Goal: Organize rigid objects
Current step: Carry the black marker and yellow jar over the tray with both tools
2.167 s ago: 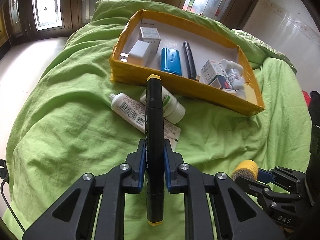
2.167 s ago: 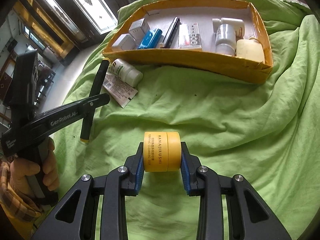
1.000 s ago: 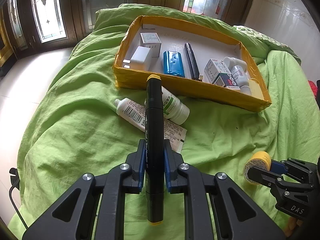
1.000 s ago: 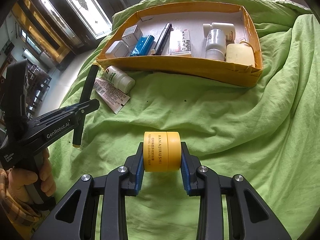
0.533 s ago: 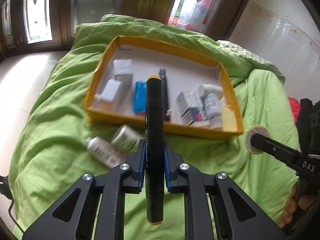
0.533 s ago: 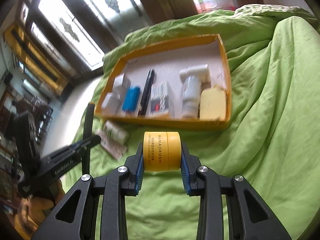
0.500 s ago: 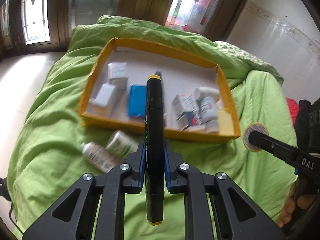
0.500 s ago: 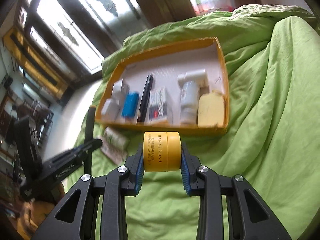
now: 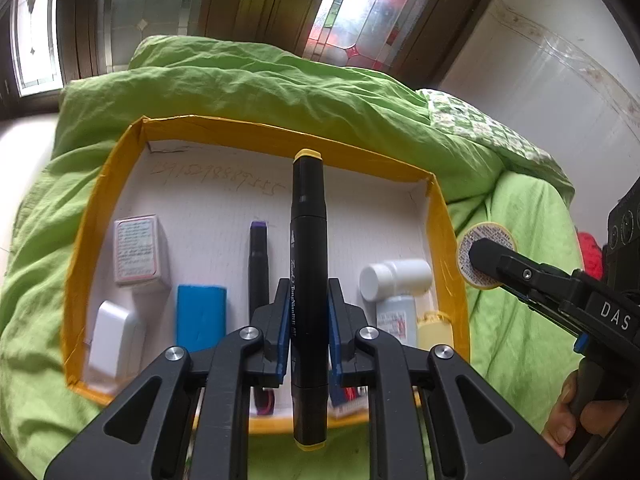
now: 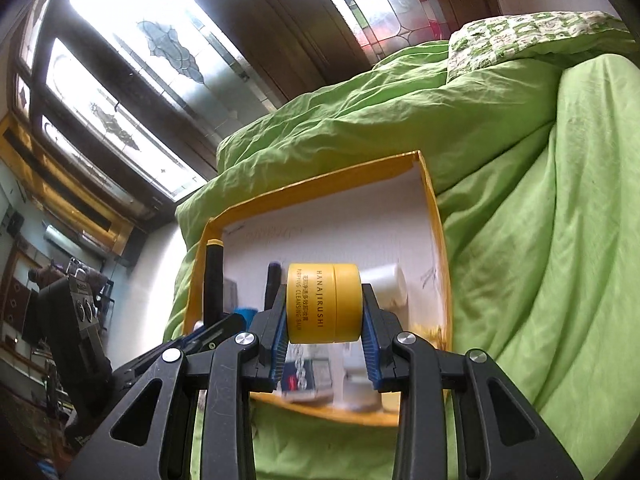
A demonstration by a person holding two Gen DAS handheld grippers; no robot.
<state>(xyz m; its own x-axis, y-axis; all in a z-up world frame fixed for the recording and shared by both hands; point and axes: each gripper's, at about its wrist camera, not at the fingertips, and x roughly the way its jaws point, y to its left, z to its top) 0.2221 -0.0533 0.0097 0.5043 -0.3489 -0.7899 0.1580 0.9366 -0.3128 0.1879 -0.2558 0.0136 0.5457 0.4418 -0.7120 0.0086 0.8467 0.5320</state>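
Green bedding carries the yellow box (image 9: 444, 240); left gripper (image 9: 308, 320) clamps the marker (image 9: 308, 248), right gripper (image 10: 324, 320) clamps the jar (image 10: 324, 304); each should lower into bare floor before releasing.

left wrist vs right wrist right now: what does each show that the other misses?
Left wrist only: the label on the yellow jar's flat end, the white-capped bottle sharp, a white box, handwriting on the tray floor.
Right wrist only: "HANAJIRUSHI" printed on the jar's side, the jar clamped in the right gripper.
Both: the yellow-walled tray, green bedding, the black yellow-capped marker clamped in the left gripper, the blue block.
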